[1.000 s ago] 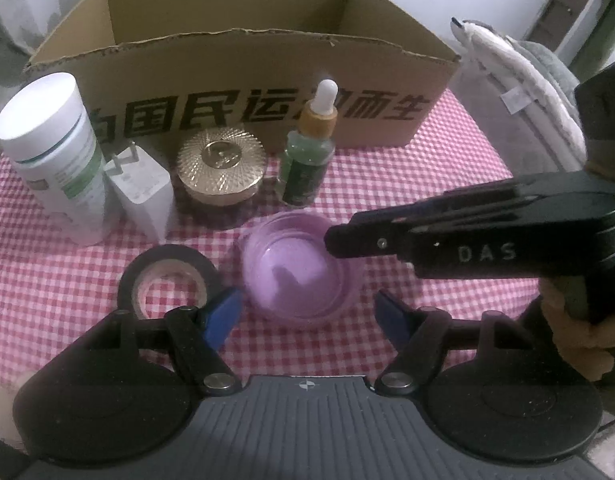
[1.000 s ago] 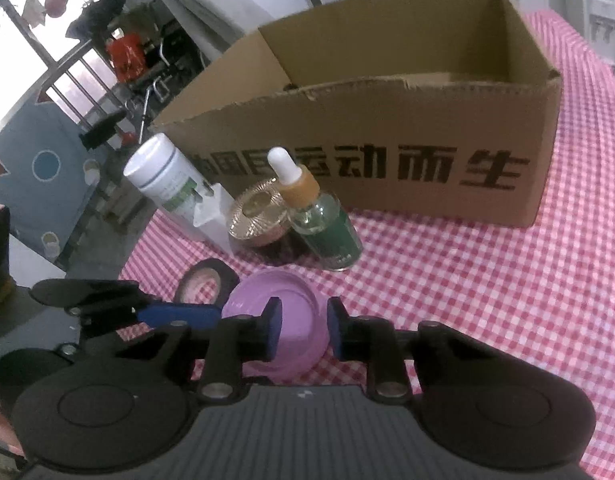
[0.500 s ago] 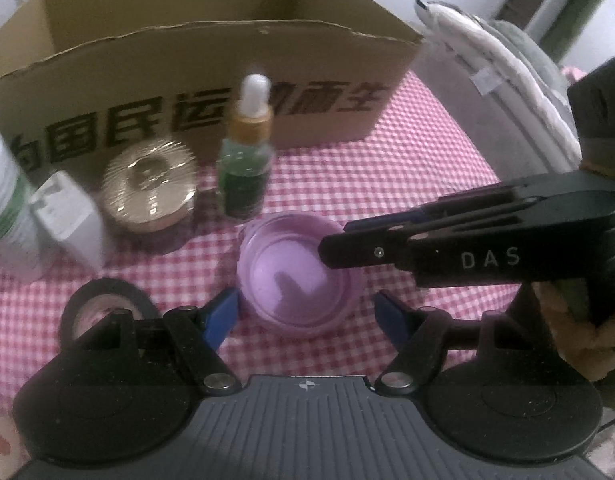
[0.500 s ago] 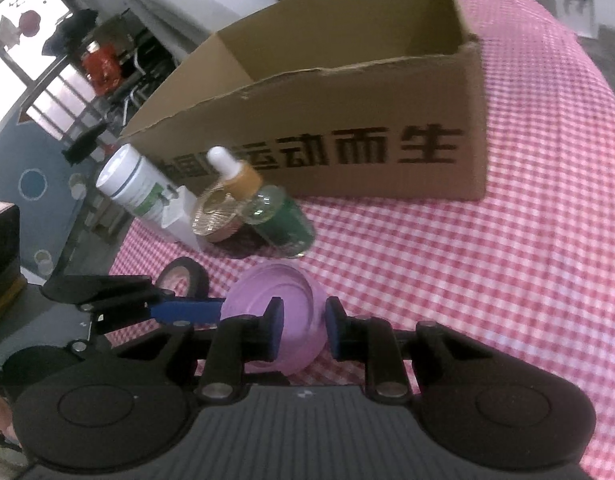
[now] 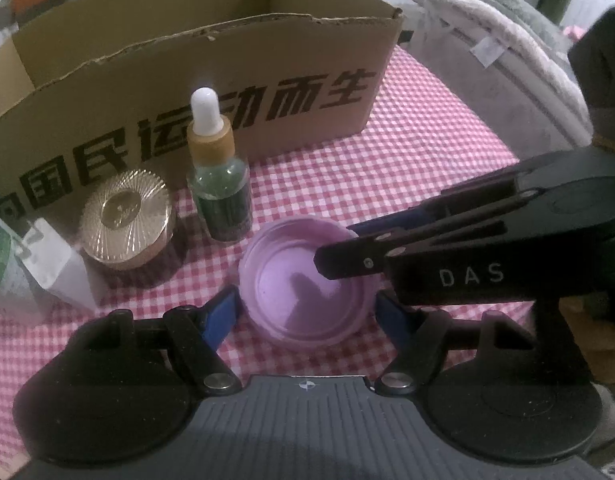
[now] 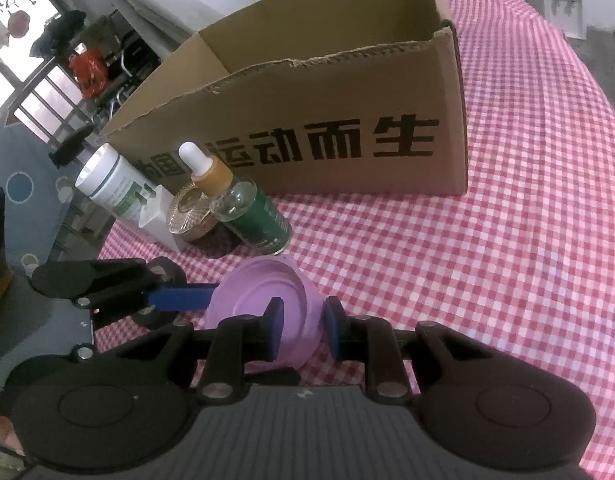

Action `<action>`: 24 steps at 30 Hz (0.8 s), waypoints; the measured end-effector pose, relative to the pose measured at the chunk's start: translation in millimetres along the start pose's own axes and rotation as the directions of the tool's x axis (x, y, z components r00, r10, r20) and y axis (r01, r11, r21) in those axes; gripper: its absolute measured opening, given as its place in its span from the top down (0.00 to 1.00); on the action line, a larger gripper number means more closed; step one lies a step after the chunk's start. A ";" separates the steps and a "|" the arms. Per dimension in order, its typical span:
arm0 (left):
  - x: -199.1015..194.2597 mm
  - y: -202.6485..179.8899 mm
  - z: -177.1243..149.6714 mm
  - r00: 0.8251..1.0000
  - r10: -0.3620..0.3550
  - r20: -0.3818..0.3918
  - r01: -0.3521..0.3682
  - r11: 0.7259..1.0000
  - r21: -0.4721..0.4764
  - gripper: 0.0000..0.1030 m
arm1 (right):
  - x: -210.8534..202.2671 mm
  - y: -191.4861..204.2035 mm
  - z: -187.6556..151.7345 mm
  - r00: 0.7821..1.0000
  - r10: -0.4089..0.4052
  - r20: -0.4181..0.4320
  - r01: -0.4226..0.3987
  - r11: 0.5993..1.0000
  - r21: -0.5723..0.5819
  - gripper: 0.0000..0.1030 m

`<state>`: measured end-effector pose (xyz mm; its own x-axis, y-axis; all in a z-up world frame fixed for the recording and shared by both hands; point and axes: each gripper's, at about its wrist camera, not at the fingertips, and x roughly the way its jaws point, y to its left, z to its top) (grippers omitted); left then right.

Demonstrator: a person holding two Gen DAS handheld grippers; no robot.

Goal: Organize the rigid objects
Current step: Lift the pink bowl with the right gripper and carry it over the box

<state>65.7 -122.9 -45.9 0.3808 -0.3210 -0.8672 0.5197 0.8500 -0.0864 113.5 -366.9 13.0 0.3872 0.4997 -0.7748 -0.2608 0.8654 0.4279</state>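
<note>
The cardboard box (image 6: 339,128) shows nothing inside from here — the right hand-held gripper (image 6: 303,330) is clamped on the purple dish's (image 5: 307,284) rim, the left hand-held gripper (image 5: 307,312) spread around it, while dropper bottle (image 5: 219,188), gold jar (image 5: 127,220) and white bottle (image 6: 107,184) wait on the table (image 6: 507,260).

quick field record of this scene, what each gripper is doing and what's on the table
surface: red and white checked tablecloth
held item: shallow purple plastic lid, tilted
right gripper: shut on the lid's rim
left gripper: open, blue pads on either side of the lid, not pressing
container: open brown cardboard box with black printed characters, at the back
in front of box: green glass dropper bottle, upright; round gold ribbed jar; white plug adapter; white cylindrical bottle with green label
</note>
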 end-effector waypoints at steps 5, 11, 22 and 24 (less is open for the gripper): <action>3.4 -4.6 -0.5 0.999 0.032 0.009 -0.033 0.999 0.028 0.31 | 1.3 3.3 -2.5 1.000 -0.009 0.014 0.010 1.000 -0.028 0.76; 1.4 -7.7 -0.2 0.999 0.031 0.019 -0.031 0.999 0.023 0.31 | -1.0 9.1 -4.5 0.999 -0.039 0.032 0.040 0.998 -0.056 0.76; -32.5 -19.8 3.1 0.994 0.044 0.101 -0.050 0.997 0.053 0.31 | -33.5 24.5 -4.0 0.992 -0.066 0.103 0.076 0.992 -0.096 0.76; -43.8 -21.4 5.5 0.990 0.047 0.133 -0.055 0.997 0.060 0.31 | -42.9 31.0 -1.3 0.989 -0.077 0.125 0.091 0.990 -0.111 0.76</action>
<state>42.2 -129.3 -3.4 0.5032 -0.3339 -0.7971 0.5426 0.8399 -0.0093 87.7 -361.6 58.9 0.5141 0.4319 -0.7411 -0.3205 0.8981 0.3011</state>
